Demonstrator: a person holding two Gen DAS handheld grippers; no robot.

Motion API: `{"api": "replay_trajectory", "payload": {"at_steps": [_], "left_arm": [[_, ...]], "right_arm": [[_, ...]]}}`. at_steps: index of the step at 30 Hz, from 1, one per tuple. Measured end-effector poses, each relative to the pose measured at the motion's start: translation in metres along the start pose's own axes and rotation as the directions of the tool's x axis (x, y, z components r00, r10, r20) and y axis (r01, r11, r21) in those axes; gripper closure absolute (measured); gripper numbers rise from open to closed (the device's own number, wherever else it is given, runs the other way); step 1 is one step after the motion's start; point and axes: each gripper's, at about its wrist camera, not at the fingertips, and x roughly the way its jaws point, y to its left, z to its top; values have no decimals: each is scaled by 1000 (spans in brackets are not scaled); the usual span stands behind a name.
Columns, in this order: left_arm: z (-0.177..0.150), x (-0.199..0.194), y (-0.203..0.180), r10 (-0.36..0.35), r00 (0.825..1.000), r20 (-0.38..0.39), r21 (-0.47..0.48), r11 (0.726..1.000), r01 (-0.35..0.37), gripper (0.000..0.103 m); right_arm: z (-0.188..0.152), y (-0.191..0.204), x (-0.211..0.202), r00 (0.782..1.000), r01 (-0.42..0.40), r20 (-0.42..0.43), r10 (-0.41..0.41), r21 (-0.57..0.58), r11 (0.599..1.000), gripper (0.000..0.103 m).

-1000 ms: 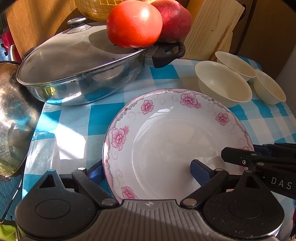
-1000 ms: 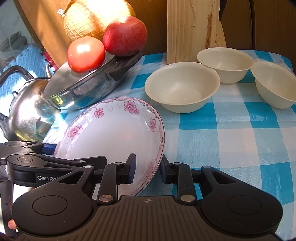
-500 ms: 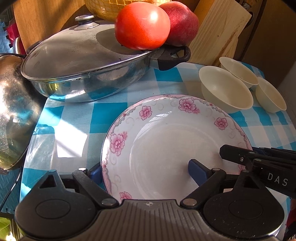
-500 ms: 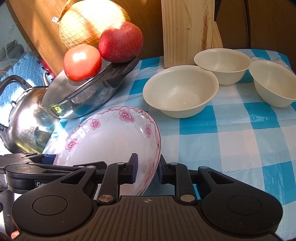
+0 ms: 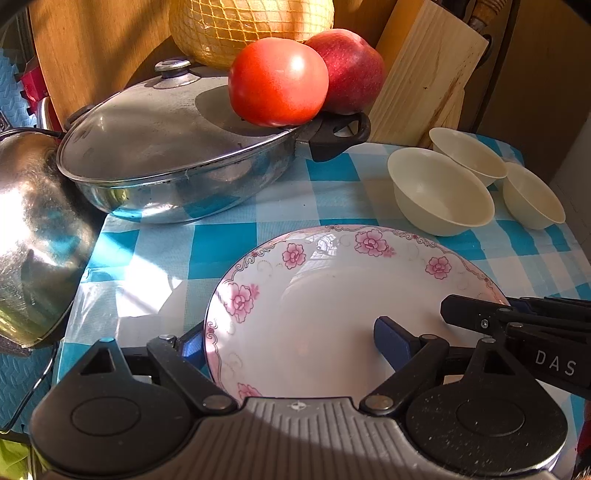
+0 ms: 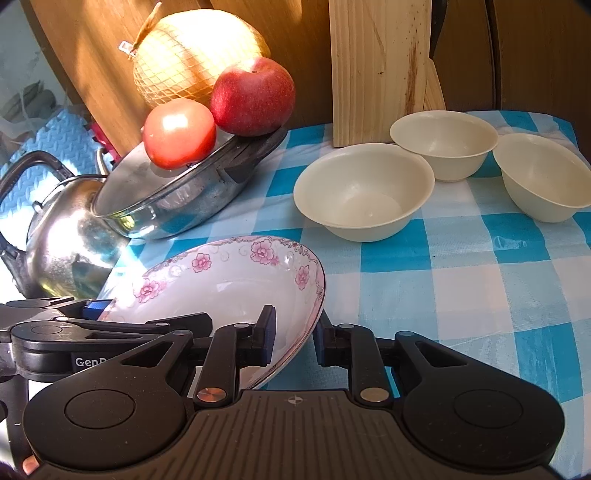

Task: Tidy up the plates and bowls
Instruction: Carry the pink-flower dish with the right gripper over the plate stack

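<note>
A white deep plate with pink flowers (image 5: 332,314) is held tilted above the checked tablecloth. My left gripper (image 5: 291,338) straddles its near left rim, one blue pad under the rim and one inside the well, shut on it. My right gripper (image 6: 293,334) pinches the plate (image 6: 221,291) at its right rim, shut on it. Three cream bowls stand apart at the back right: a large bowl (image 6: 364,192), a second bowl (image 6: 443,144) and a third bowl (image 6: 543,175). The same three appear in the left wrist view, the large bowl (image 5: 439,195) nearest.
A steel pan with a glass lid (image 5: 166,147) stands at the back left, carrying a tomato (image 5: 277,81) and an apple (image 5: 347,70); a netted melon-like fruit (image 5: 251,26) sits behind. A shiny kettle (image 5: 33,229) is far left. A wooden block (image 6: 380,70) rises behind the bowls.
Both grippers have drawn back a little with the plate between them; the pan and bowls look farther off. The grip on the plate has not changed.
</note>
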Motion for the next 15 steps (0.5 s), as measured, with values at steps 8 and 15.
{"api": "replay_trajectory", "payload": {"at_steps": [8,15], "left_arm": [[-6,-12,-5,-8,1000,27,15,1000,8,19],[-12,-27,-11,-18,998,57,27,1000,17,19]], "right_arm": [[-5,3,-16,1000,1,26,-1,-18,1000,75],[-11,5,-33,998,6,57,-4,-28,1000,75]]}}
